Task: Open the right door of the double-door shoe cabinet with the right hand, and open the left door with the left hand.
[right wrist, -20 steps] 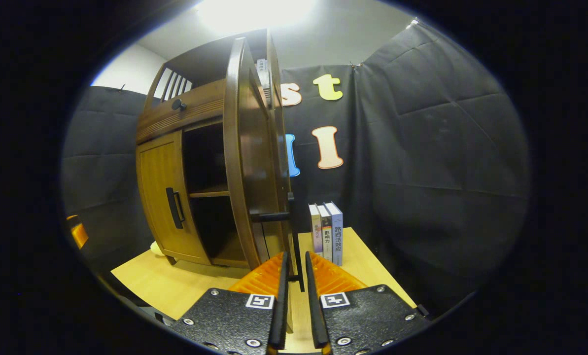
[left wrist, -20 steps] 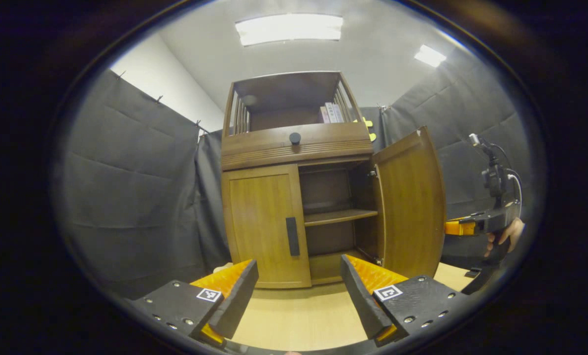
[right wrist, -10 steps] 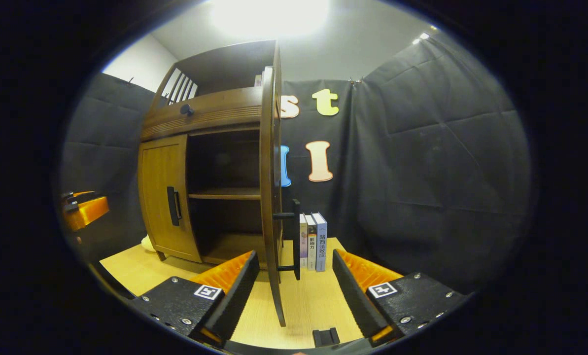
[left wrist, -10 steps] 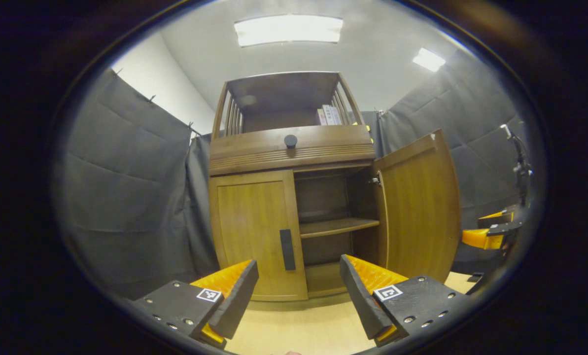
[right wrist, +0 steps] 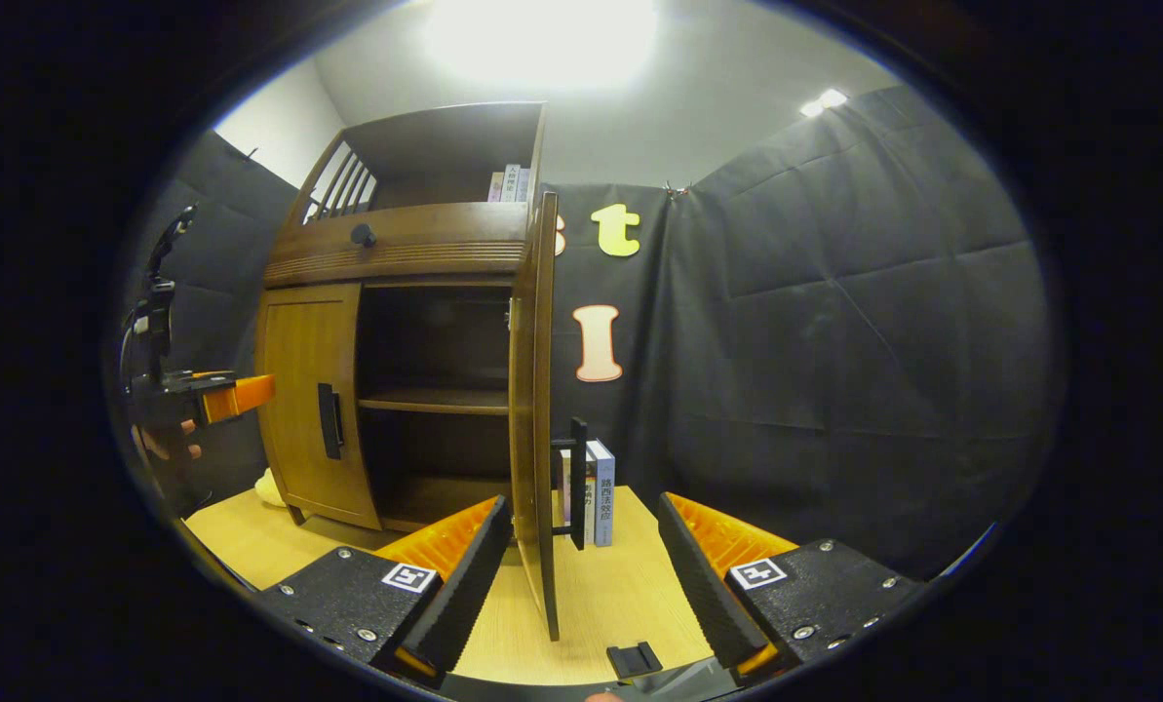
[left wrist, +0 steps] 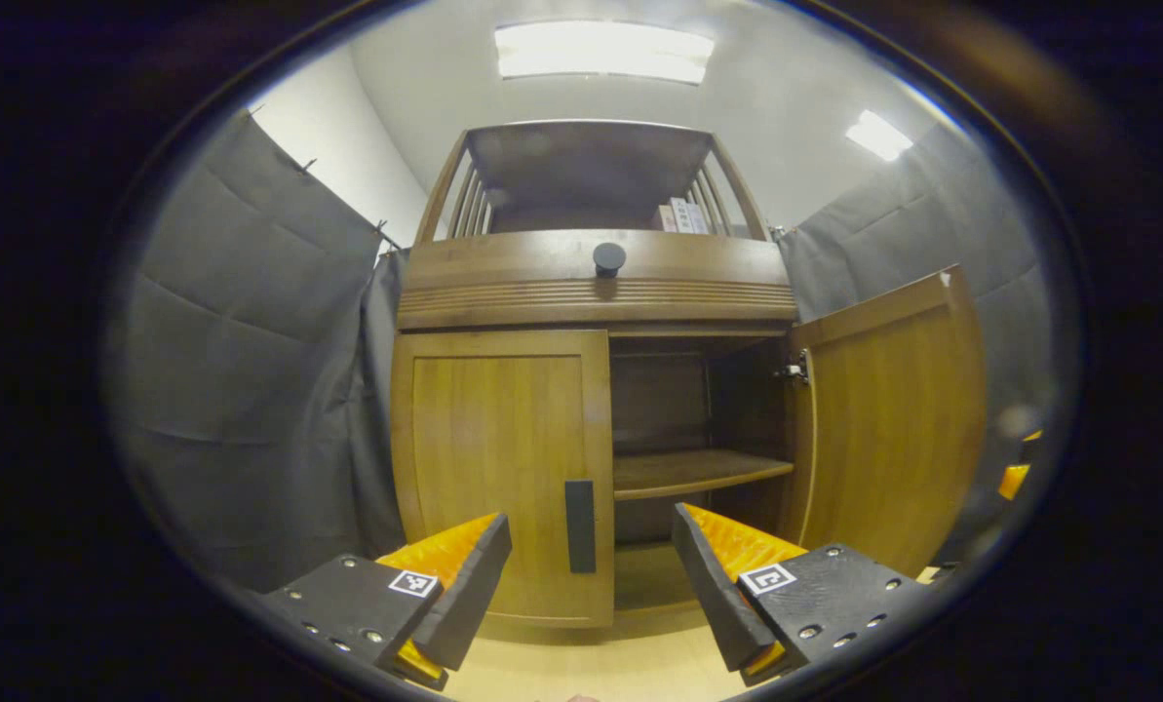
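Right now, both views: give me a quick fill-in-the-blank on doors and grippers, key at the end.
1. The right door is ___.
2. The left door is ___.
3. The left gripper faces the left door's handle with its jaws ___.
4. The right gripper holds ___; the right door's handle stands free between its fingers.

Missing words: open; shut; open; nothing

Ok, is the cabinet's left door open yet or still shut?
Shut. The left door sits flush in the cabinet front, its handle untouched, while the right door stands swung wide.
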